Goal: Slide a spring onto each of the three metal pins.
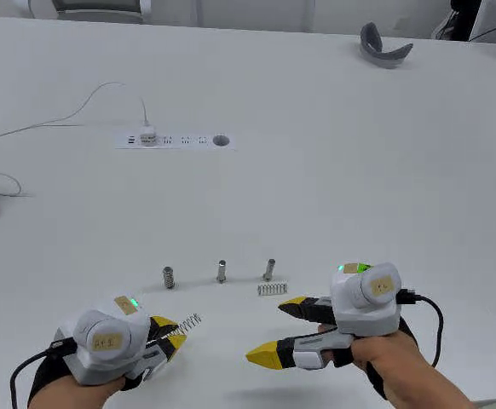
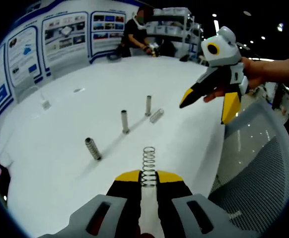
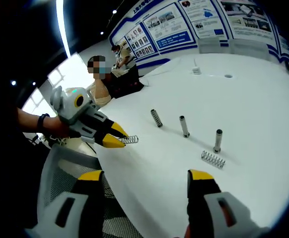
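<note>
Between L tongs (image 2: pixel 148 175), spring (image 2: pixel 148 157) pinched.

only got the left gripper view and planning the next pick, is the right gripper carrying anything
Observer: No. In its own view the right gripper has its jaws wide apart, with nothing between them.
Operator: ok what's in front of it
Observer: The loose spring lies flat on the table ahead of it, toward its right-hand jaw and close beside a bare pin.
Operator: anything further out to avoid
Observer: In the head view, a grey curved object lies near the table's far edge, well beyond the three pins.
</note>
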Demonstrator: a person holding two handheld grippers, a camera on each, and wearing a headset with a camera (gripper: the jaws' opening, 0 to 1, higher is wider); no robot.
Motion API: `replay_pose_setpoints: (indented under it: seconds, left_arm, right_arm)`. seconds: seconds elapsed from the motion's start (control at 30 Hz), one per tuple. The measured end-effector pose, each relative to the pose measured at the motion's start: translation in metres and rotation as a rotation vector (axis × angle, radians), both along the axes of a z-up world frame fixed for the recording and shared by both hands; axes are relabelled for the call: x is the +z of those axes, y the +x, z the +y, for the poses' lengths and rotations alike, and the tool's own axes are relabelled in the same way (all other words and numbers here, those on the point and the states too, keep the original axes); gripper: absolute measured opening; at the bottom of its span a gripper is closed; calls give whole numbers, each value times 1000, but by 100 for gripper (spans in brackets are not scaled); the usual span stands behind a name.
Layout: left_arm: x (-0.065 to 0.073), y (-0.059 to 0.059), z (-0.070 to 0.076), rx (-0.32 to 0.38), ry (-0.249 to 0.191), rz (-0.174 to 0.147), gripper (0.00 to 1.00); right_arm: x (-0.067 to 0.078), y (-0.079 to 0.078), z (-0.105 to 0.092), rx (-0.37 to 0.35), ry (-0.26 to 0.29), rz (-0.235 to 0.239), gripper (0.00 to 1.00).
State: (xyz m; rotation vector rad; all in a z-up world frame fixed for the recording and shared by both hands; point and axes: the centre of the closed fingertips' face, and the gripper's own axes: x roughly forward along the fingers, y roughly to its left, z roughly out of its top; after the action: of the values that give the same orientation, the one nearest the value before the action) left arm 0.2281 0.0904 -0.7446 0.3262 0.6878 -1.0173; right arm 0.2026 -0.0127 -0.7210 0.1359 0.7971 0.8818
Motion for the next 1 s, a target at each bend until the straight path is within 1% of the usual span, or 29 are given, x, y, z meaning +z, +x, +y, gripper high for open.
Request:
replay_pose_setpoints:
  seconds: [0.07, 0.13, 0.17, 0.23, 0.3, 0.37, 0.47, 0.6, 0.67, 0.87, 1.0]
  left_arm:
    - [6, -3, 1, -8, -4, -11, 11]
    - [11, -5, 1, -9, -11, -14, 11]
    - [14, -7, 1, -8, -20, -17, 11]
    - [18, -10, -1, -20, -21, -31, 11]
    - [21, -11, -2, -23, -28, -34, 11]
    - [24, -12, -3, -25, -34, -38, 11]
    - [26, -13, -5, -37, -34, -46, 11]
    - [30, -11, -9, -44, -39, -56, 11]
    - [32, -10, -11, -47, -44, -59, 11]
    - [41, -11, -20, -69, -57, -74, 10]
    - [45, -9, -24, -75, -64, -84, 11]
  right_arm:
    - [0, -1, 5, 8, 9, 4, 68]
    - [0, -2, 9, 16, 19, 9, 68]
    - [0, -3, 12, 21, 30, 16, 68]
    - [0, -4, 17, 26, 49, 25, 68]
    - [-1, -5, 20, 31, 48, 27, 67]
    - [-2, -5, 24, 42, 46, 28, 67]
    - [1, -6, 29, 50, 63, 30, 65]
    - [4, -1, 36, 57, 81, 31, 62]
    - [8, 2, 40, 55, 99, 27, 61]
    - [19, 11, 52, 59, 156, 31, 55]
    - [26, 13, 59, 67, 194, 39, 50]
